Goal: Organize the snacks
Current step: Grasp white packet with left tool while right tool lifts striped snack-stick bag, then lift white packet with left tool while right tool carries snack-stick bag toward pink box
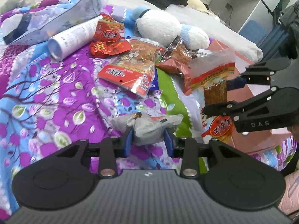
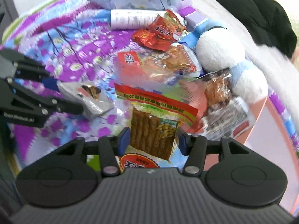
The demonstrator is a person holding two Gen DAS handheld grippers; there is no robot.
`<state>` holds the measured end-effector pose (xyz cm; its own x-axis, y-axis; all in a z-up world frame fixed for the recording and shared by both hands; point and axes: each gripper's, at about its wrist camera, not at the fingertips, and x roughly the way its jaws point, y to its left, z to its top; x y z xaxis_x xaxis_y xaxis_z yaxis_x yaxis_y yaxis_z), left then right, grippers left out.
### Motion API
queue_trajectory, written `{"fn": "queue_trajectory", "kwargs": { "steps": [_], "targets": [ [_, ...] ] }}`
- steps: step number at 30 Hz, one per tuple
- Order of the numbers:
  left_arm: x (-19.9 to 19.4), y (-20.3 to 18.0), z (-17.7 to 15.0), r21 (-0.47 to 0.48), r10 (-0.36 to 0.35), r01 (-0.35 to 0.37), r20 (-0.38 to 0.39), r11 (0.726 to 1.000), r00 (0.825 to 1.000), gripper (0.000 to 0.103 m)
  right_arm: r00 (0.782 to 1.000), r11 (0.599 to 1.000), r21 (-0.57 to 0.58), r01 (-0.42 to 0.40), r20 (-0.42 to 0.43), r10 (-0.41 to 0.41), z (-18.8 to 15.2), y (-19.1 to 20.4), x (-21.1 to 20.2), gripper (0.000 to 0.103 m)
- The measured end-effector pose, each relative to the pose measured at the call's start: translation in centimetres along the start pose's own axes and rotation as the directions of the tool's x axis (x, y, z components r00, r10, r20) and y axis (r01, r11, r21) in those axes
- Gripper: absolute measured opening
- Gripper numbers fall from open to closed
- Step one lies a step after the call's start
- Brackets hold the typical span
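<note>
My left tongs (image 1: pixel 149 140) pinch a small grey packet (image 1: pixel 149 128), bottom centre: light, crinkly, soft. My right tongs (image 2: pixel 152 141) clamp the clear stick-snack bag (image 2: pixel 153 130) by its lower end; slippery film, brittle sticks, so hold gently.

My left claw (image 1: pixel 149 141) is black with blue pads, and the small packet (image 1: pixel 149 128) in it is silver-grey with a red patch. My right claw (image 2: pixel 152 141), black with the same blue pads, has a clear packet (image 2: pixel 153 128) of brown sticks with a red and yellow band. The bedspread (image 1: pixel 56 97) is purple and blue with leaf patterns. The plush toy (image 1: pixel 168 28) is white and pale blue. The tube (image 1: pixel 72 37) is white.
</note>
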<state>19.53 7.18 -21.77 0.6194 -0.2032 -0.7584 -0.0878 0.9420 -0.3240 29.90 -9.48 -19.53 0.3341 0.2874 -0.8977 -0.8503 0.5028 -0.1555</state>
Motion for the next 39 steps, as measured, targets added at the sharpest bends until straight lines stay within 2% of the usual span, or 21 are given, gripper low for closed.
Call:
{"fn": "queue_trajectory", "kwargs": {
  "steps": [10, 16, 22, 24, 26, 28, 29, 30, 31, 34, 39],
  "targets": [
    [-4.3, 1.9, -4.0, -0.025, 0.024, -0.025, -0.009, 0.999, 1.000, 0.041, 0.994, 0.972, 0.211, -0.106, 0.025, 0.103, -3.0, 3.3, -1.1, 0.055],
    [-5.1, 3.3, -6.1, -0.032, 0.041, -0.042, -0.044, 0.999, 0.998, 0.041, 0.981, 0.915, 0.358, -0.188, 0.025, 0.191, -5.1, 5.2, 0.1, 0.052],
    [-5.2, 4.0, -7.1, -0.072, 0.029, -0.034, -0.066, 0.997, 0.997, 0.042, 0.984, 0.867, 0.468, -0.172, 0.051, 0.168, -6.3, 6.2, 1.4, 0.053],
    [-5.3, 4.1, -7.3, -0.084, 0.026, -0.032, -0.072, 0.996, 0.997, 0.047, 0.986, 0.854, 0.493, -0.168, 0.073, 0.152, -6.6, 6.3, 1.3, 0.053],
    [-5.4, 4.5, -7.5, -0.115, 0.002, -0.011, -0.077, 0.993, 0.997, 0.068, 0.988, 0.846, 0.510, -0.153, 0.090, 0.125, -6.9, 6.4, 0.9, 0.054],
    [-5.8, 5.1, -7.8, -0.164, -0.017, 0.006, -0.065, 0.986, 0.998, 0.077, 0.988, 0.831, 0.536, -0.153, 0.109, 0.111, -7.4, 6.6, 0.5, 0.055],
    [-5.9, 5.4, -7.9, -0.188, -0.027, 0.015, -0.060, 0.982, 0.998, 0.078, 0.986, 0.821, 0.547, -0.161, 0.119, 0.114, -7.7, 6.8, 0.4, 0.059],
    [-6.0, 5.8, -8.0, -0.213, -0.036, 0.023, -0.056, 0.977, 0.998, 0.078, 0.986, 0.817, 0.553, -0.165, 0.125, 0.115, -7.9, 7.0, 0.3, 0.073],
    [-6.1, 6.2, -8.2, -0.244, -0.048, 0.033, -0.053, 0.969, 0.997, 0.079, 0.986, 0.816, 0.554, -0.163, 0.127, 0.110, -8.2, 7.2, 0.3, 0.083],
    [-6.2, 7.2, -8.4, -0.317, -0.068, 0.050, -0.048, 0.947, 0.996, 0.079, 0.987, 0.833, 0.531, -0.152, 0.122, 0.103, -8.7, 8.5, 0.7, 0.083],
    [-6.2, 7.6, -8.3, -0.357, -0.068, 0.049, -0.041, 0.933, 0.997, 0.079, 0.992, 0.874, 0.473, -0.113, 0.100, 0.075, -9.0, 10.4, 1.9, 0.083]
  ]
}}
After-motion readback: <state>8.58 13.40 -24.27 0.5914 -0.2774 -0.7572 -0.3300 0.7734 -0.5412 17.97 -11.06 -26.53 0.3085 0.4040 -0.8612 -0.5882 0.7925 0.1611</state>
